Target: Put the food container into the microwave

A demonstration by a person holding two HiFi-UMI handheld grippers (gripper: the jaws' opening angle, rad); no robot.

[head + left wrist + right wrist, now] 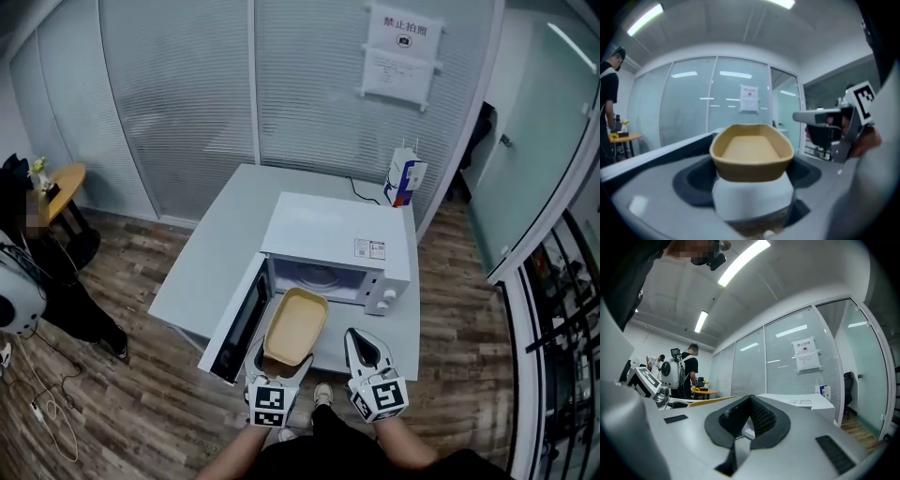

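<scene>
Now the left gripper (pixel 277 370) is clamped on the near end of the tan food container (pixel 295 325), keeping it level, I'd judge, for a straight slide in. It hangs at 6 o'clock of the microwave (pixel 337 234) mouth, not yet inside. The door (pixel 239 317) stands wide toward 8 o'clock, clearing the way. The container is empty, and the cavity shows only its turntable (pixel 319 275). The right gripper (pixel 362 342), at 3 o'clock of the container, is pinched together on nothing.

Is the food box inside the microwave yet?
Not yet. The microwave has its door already open. The left gripper holds the tan container by its near end, just in front of the opening. The right gripper is shut and empty. Left to do: slide the container inside.
</scene>
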